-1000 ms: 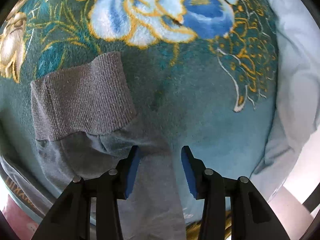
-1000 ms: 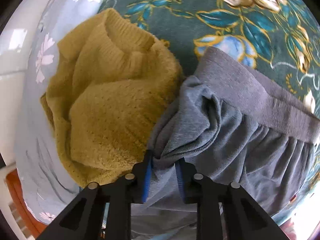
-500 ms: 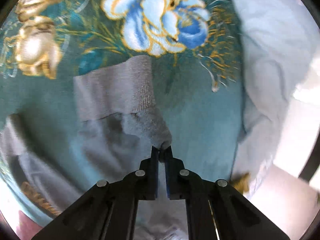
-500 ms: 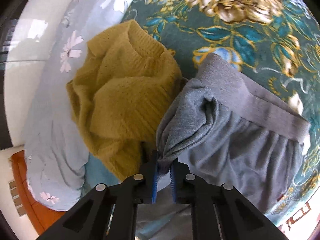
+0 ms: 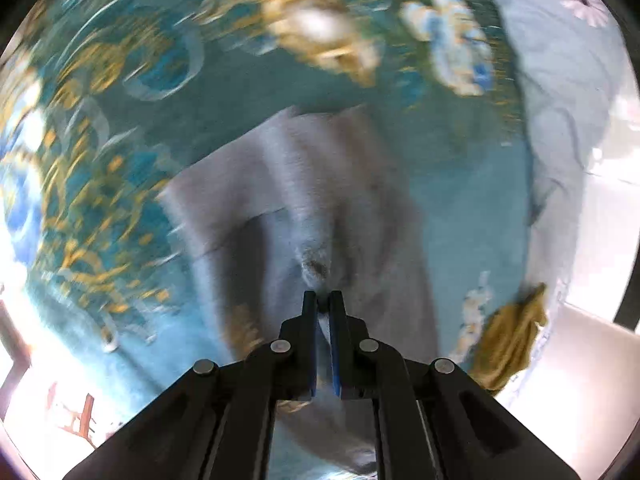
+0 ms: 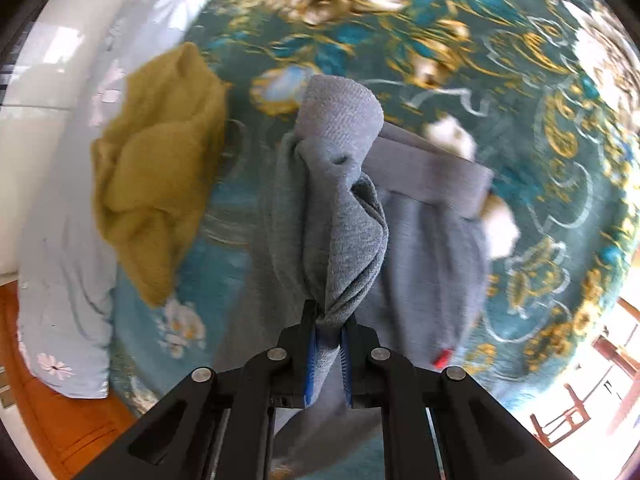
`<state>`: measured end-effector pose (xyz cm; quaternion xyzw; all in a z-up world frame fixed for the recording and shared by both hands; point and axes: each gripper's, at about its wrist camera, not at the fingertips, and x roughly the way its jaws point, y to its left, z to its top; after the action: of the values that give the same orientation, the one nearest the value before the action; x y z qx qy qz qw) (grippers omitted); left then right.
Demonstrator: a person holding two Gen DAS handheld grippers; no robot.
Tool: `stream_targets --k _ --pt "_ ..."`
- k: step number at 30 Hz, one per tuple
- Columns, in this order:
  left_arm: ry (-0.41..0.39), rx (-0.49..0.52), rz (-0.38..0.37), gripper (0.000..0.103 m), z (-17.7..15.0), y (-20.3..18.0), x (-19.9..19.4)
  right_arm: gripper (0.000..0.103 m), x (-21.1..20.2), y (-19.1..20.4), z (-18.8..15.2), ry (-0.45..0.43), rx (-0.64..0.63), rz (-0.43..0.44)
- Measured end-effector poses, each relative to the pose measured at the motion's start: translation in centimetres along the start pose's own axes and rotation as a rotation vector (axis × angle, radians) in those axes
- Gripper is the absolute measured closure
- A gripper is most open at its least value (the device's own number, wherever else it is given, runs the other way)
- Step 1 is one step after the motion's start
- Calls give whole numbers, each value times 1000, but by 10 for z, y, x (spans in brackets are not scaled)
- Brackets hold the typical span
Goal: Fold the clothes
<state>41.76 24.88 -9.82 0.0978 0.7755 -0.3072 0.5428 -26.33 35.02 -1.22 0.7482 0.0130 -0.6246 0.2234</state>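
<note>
Nearest in the left wrist view: left claw [image 5: 323, 296], black with blue pads, pinched closed on a small tuft of the grey sweatpants [image 5: 320, 184]. Nearest in the right wrist view: right claw [image 6: 329, 320], clamped on a thick twisted bunch of the same grey sweatpants [image 6: 344, 216], fabric filling the gap between the blue pads.

Beyond the claws, 1 grey garment, lifted at 2 pinched points and trailing down onto the bed. Ribbed waistband [image 6: 432, 176] stretched across behind the bunch in the right view; small red tag [image 6: 442, 360] near the lower hem. Lower end of the garment cut off behind both claw bodies.

Just left of the grey cloth in the right view, 1 mustard knitted sweater [image 6: 160, 160], crumpled in a heap, apart from the sweatpants; only a smeared corner of it visible at the lower right of the left view.

Underneath, 1 teal floral blanket [image 6: 500, 80], pattern heavily blurred in both views, worst in the left one. Farther out, a pale blue daisy-print sheet [image 6: 64, 272] along the bed edge, then orange wooden floor [image 6: 52, 412] and 1 wooden chair [image 6: 560, 420], washed out by glare.
</note>
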Motion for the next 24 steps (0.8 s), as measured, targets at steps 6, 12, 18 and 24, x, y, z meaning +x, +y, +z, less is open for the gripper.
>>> stream_targets --k 6,12,18,24 --pt "-36 -22 -33 100 -1 24 -15 92 -10 -11 -12 7 -32 -27" --pt "-39 -68 -78 63 7 23 -2 92 -3 -1 -7 -3 -50 -33" --pt "-25 27 -1 64 12 1 25 92 1 2 -8 -2 -68 -66" --pt "-55 65 8 97 13 -16 31 92 1 1 -11 0 -64 -87"
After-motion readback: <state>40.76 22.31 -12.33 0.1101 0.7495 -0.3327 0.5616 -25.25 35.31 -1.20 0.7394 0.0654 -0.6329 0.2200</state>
